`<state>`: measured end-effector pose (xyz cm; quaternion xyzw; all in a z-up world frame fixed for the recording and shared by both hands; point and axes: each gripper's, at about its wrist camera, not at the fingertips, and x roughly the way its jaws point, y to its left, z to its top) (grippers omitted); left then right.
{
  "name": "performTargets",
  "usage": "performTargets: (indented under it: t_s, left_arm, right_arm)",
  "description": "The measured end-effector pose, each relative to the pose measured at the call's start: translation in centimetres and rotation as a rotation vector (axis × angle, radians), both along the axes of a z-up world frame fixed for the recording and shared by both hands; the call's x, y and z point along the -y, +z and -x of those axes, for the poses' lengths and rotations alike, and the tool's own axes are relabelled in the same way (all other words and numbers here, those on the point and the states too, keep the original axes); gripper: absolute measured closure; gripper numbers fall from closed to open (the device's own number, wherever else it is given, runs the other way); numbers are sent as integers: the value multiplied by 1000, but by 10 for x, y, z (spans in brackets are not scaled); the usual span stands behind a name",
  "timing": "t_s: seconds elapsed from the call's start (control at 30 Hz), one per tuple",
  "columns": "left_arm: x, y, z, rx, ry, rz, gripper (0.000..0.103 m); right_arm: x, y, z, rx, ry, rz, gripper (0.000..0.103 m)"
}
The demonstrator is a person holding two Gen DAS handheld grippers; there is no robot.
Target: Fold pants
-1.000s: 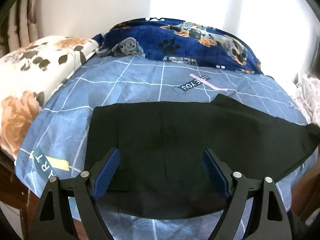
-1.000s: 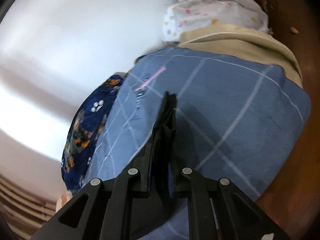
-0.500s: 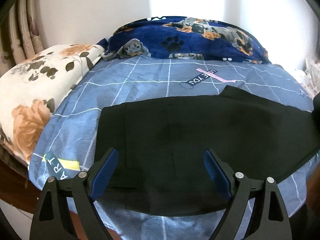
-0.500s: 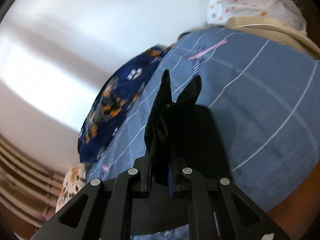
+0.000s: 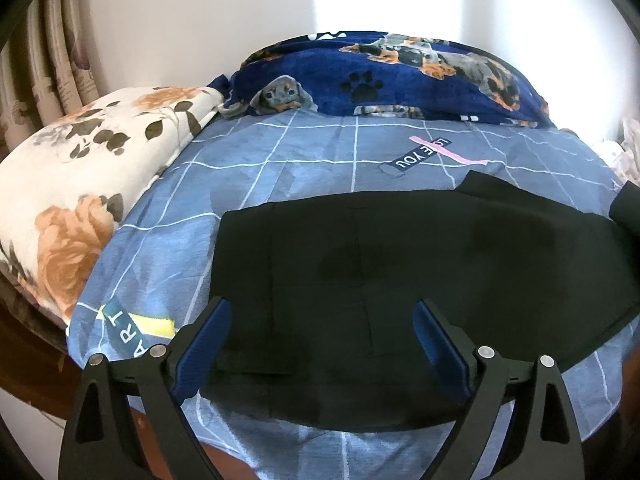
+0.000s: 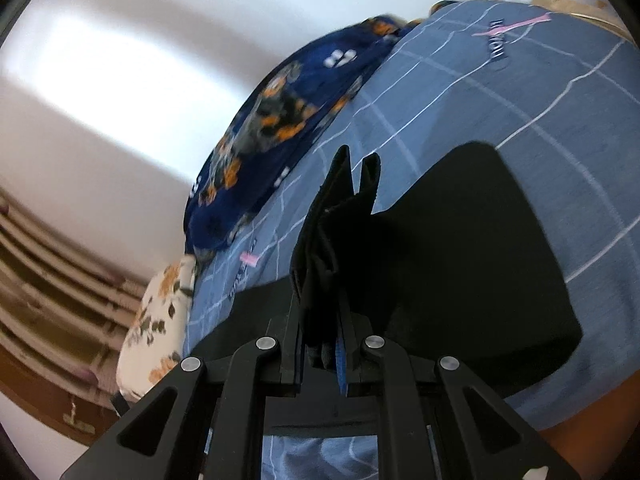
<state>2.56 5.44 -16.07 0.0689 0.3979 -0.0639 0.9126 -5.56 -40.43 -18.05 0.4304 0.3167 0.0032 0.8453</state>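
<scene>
In the left wrist view, the left tool (image 5: 320,344) fills the bottom of the frame with its blue-padded fingers (image 5: 206,344) spread wide, nothing between them. Just beyond the fingers, the black pants (image 5: 400,264) lie flat across the centre of the frame on the blue grid-patterned bedsheet (image 5: 280,176), reaching from the left-centre to the right edge, where a raised dark fold shows. On the sheet at lower left is a printed label reading "ART" (image 5: 120,326); above the pants at centre right is a printed strip reading "YOU" (image 5: 420,156). Farther back, a floral pillow (image 5: 80,184) sits at the left and a navy dog-print blanket (image 5: 400,76) stretches across the top centre against the white wall (image 5: 200,20). Curtains (image 5: 48,60) hang at the upper left.

In the right wrist view, the right tool (image 6: 324,344) at bottom centre is closed tight on a bunched end of the pants (image 6: 332,240), which stands up between its fingers. Behind it the rest of the black cloth spreads over the bedsheet (image 6: 520,80) at centre right. The dog-print blanket (image 6: 288,120) runs diagonally through the middle, and the floral pillow (image 6: 160,320) is at lower left.
</scene>
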Motion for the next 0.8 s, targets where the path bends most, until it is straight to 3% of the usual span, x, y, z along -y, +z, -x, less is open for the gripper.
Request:
performTargets:
  t_s: [0.4, 0.8]
  left_arm:
    - [0, -4, 0, -12, 11, -18, 10]
    - [-1, -6, -1, -27, 18, -13, 9]
  right_arm:
    - [-63, -17, -27, -21, 133, -14, 91]
    - [-88, -25, -34, -32, 178, -25, 90]
